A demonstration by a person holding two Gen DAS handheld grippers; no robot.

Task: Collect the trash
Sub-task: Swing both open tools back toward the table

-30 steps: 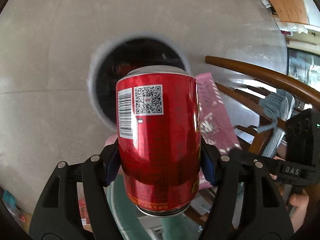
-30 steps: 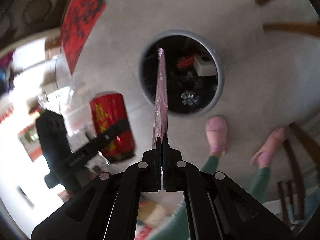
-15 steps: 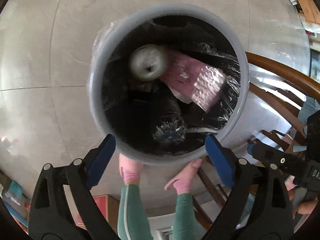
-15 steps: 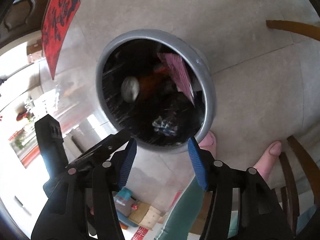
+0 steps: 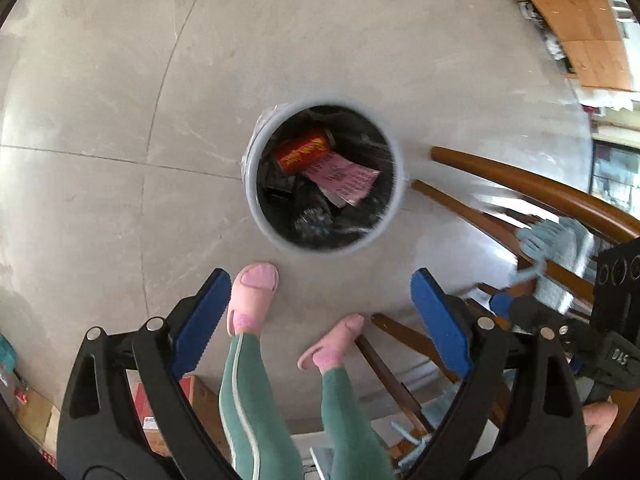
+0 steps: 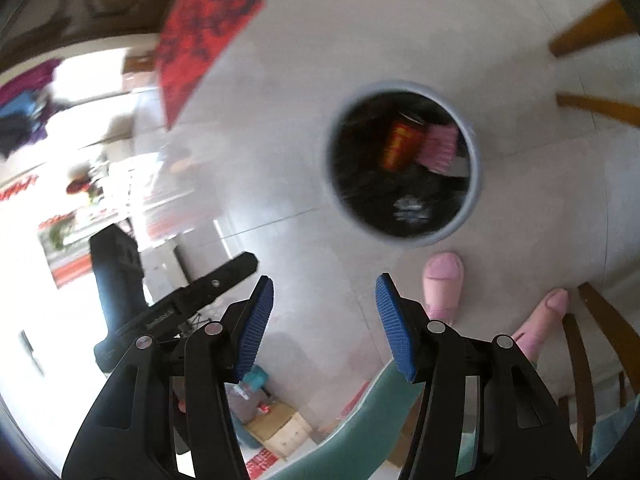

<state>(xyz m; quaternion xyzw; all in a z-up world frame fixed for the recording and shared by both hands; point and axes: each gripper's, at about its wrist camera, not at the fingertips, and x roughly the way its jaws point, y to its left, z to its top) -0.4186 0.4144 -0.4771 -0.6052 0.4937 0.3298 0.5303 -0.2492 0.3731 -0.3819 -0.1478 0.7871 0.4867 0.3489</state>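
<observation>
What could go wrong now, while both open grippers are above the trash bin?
The bin stands close to the pink slipper, so a careless step might tip it. The wooden chair crowds its other side and could catch the right gripper. The left gripper is empty, like the right; can and pink wrapper lie inside.

I hold my left gripper (image 5: 320, 320) high, pointing straight down, its blue pads (image 5: 440, 320) spread wide with nothing between them. My right gripper (image 6: 324, 328) points down too, jaws apart and empty. My slippered feet (image 5: 253, 294) stand below.
</observation>
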